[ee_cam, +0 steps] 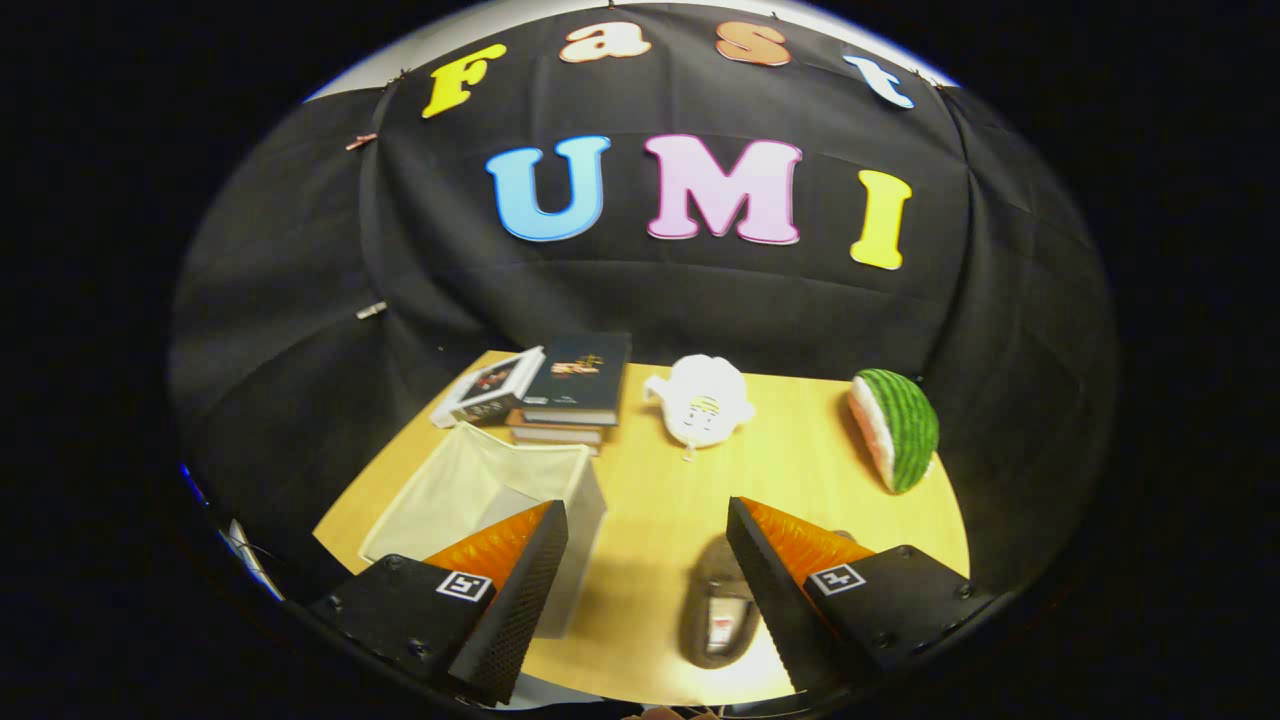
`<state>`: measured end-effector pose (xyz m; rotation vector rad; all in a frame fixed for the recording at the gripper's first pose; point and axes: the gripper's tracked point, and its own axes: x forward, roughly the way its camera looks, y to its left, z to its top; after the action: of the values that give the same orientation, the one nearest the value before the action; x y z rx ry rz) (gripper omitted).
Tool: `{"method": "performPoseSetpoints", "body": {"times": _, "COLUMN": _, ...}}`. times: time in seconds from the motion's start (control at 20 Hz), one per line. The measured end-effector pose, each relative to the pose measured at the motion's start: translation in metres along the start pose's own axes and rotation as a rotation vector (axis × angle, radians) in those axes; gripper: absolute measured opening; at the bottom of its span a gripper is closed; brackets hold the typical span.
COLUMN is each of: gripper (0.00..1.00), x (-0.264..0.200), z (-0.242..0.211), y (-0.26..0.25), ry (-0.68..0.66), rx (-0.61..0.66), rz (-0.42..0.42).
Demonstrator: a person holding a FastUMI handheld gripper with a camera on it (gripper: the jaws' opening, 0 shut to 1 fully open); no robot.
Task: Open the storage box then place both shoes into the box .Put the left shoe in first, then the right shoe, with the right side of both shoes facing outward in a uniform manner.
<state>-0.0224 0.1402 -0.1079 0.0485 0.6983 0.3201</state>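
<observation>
Tool (648, 560) agape, shoe (718, 612) seemingly below, box (480, 490) open

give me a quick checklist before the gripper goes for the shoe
1. Storage box open: ok, the top is open and no lid shows on it.
2. Box ready to take a shoe: cannot tell, one finger covers part of the inside.
3. Gripper free: ok, fingers spread apart with nothing between them.
4. Shoe within reach: ok, it lies on the table by the inner edge of the right-hand finger.
5. Left or right shoe: cannot tell, it is partly hidden.
6. Second shoe found: cannot tell.
</observation>
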Motion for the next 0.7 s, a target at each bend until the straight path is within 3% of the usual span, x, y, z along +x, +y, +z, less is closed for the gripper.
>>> {"method": "performPoseSetpoints", "body": {"times": 0.2, "gripper": 0.99, "x": 0.003, "z": -0.041, "y": -0.039, "ry": 0.084, "rx": 0.04, "rz": -0.027}}
{"method": "performPoseSetpoints", "body": {"times": 0.7, "gripper": 0.99, "x": 0.058, "z": -0.147, "y": -0.088, "ry": 0.281, "rx": -0.061, "rz": 0.003}}
